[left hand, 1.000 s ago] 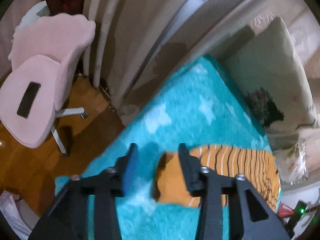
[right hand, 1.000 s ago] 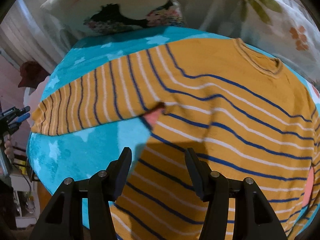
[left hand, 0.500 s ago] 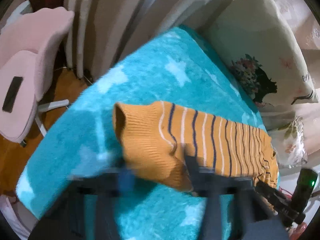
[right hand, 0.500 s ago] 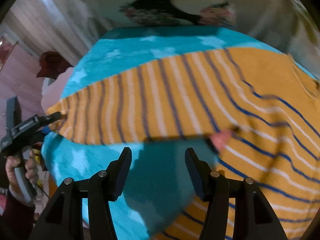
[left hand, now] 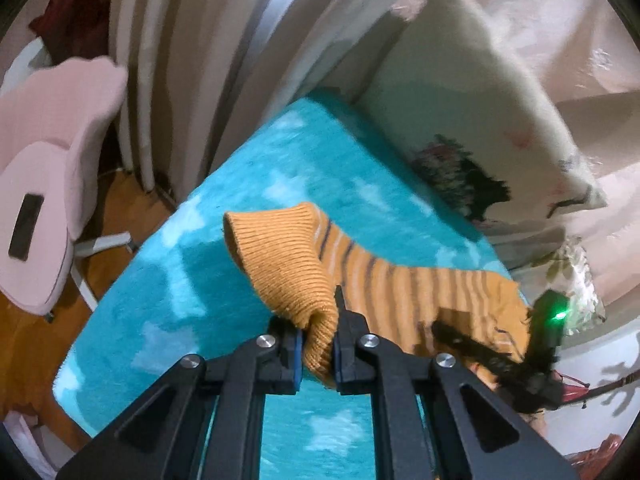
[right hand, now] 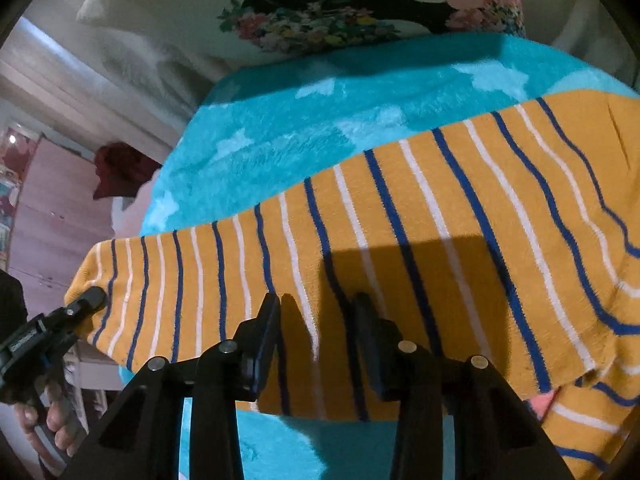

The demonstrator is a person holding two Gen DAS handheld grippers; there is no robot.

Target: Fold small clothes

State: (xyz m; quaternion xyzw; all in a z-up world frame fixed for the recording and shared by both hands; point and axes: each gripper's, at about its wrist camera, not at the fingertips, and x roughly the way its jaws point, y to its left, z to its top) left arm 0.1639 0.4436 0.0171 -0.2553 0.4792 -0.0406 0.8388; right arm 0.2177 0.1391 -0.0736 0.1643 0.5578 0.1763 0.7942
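Observation:
An orange sweater with blue and white stripes (right hand: pixel 460 208) lies on a turquoise star-patterned blanket (right hand: pixel 320 128). My left gripper (left hand: pixel 316 344) is shut on the ribbed cuff of its sleeve (left hand: pixel 288 268) and holds it lifted above the blanket. The left gripper also shows in the right wrist view (right hand: pixel 86 300) at the sleeve's end. My right gripper (right hand: pixel 316 320) is open, its fingers (right hand: pixel 266 320) just over the striped sleeve near its lower edge. The right gripper appears in the left wrist view (left hand: pixel 500 360) at the far end of the sleeve.
A white floral pillow (left hand: pixel 472 120) leans at the blanket's far edge, also in the right wrist view (right hand: pixel 320 4). A pink office chair (left hand: pixel 52 128) stands on the wooden floor (left hand: pixel 24 332) beside the bed. Curtains (left hand: pixel 180 40) hang behind.
My left gripper closed on the sleeve cuff and lifted it. My right gripper moved left along the sweater, from over the body to over the sleeve, staying open.

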